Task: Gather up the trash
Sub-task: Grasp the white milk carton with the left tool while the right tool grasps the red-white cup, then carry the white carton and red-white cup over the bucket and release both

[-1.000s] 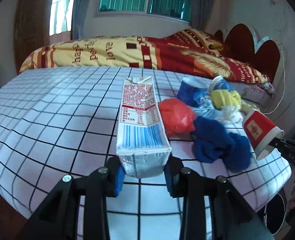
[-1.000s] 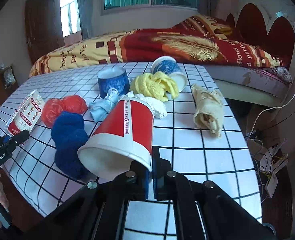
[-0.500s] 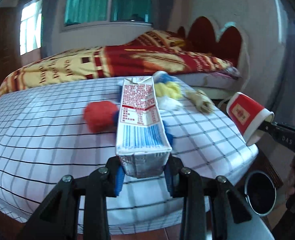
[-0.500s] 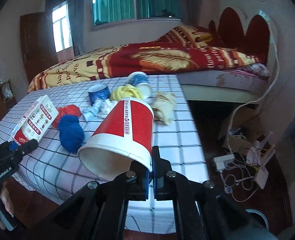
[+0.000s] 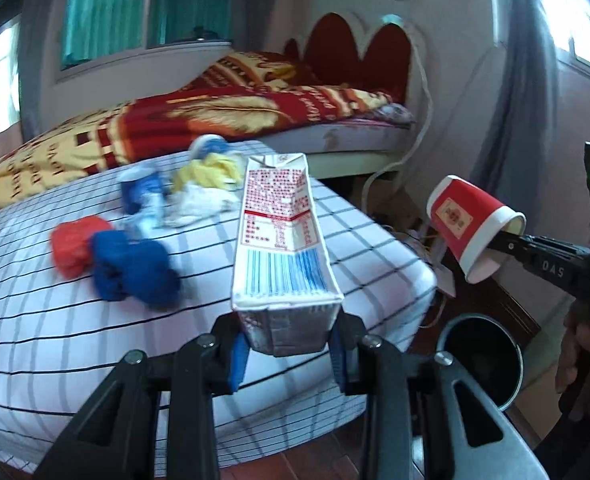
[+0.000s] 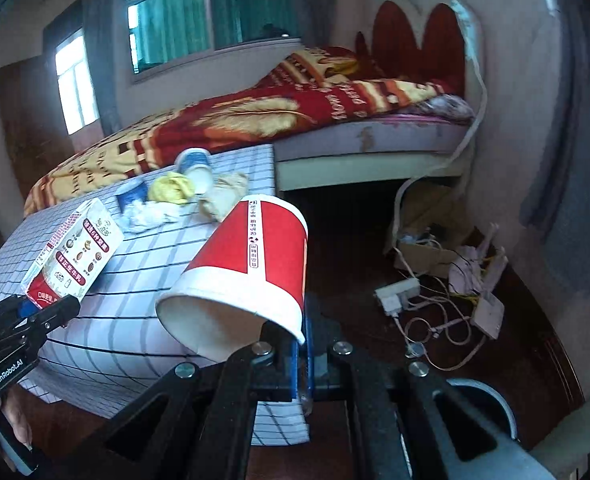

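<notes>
Milk carton clamped between left fingers, red cup rim pinched by right fingers

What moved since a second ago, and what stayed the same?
Both grippers swung away from the checked table toward the bin. The left gripper still clamps the milk carton; the right gripper still pinches the red cup. The rags stayed put.

We see dim daylight from the teal-curtained glass window, a blown-out pane at the right edge, motion blur across the white grid-patterned worktop, and fisheye bending with dark corners.
</notes>
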Demonstrator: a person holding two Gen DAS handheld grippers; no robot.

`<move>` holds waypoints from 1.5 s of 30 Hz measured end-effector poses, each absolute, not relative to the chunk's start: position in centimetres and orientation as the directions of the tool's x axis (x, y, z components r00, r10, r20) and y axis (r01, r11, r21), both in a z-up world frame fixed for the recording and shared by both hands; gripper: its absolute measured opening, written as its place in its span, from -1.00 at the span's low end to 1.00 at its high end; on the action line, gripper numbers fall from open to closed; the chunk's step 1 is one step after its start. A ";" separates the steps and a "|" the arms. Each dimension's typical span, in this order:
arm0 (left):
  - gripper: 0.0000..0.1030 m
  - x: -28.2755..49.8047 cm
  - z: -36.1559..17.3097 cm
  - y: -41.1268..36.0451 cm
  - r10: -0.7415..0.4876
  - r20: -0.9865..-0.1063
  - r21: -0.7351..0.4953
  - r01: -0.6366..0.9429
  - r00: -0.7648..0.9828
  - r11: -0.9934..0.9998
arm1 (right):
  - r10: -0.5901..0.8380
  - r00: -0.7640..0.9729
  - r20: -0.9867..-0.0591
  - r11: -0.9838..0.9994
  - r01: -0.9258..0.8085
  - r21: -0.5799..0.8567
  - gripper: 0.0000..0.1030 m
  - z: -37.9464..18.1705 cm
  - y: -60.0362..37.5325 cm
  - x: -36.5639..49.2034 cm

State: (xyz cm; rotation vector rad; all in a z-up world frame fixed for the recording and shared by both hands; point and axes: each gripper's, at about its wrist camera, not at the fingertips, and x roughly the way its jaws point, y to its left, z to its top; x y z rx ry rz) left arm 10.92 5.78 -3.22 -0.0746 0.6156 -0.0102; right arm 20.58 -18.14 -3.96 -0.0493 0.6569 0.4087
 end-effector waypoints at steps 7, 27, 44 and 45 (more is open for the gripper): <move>-0.33 12.2 -4.0 0.5 -0.131 -0.595 -0.085 0.099 0.793 0.991 | 0.276 0.744 -0.608 0.954 -0.288 0.080 -0.94 -4.5 -23.6 20.4; -0.33 13.3 -8.0 -14.9 -0.385 -0.689 -0.113 0.433 0.615 0.894 | 0.054 0.692 -0.720 0.998 -0.024 0.051 -0.94 -10.3 -39.2 17.5; 0.99 15.4 -14.8 -20.6 -0.325 -0.813 -0.093 0.442 0.484 0.892 | -0.030 0.452 -0.891 1.000 0.014 -0.026 0.73 -21.2 -44.2 19.5; 0.99 15.5 -14.8 -19.9 -0.313 -0.808 -0.093 0.417 0.499 0.904 | -0.033 0.455 -0.890 0.999 0.023 -0.025 0.77 -21.3 -44.6 19.4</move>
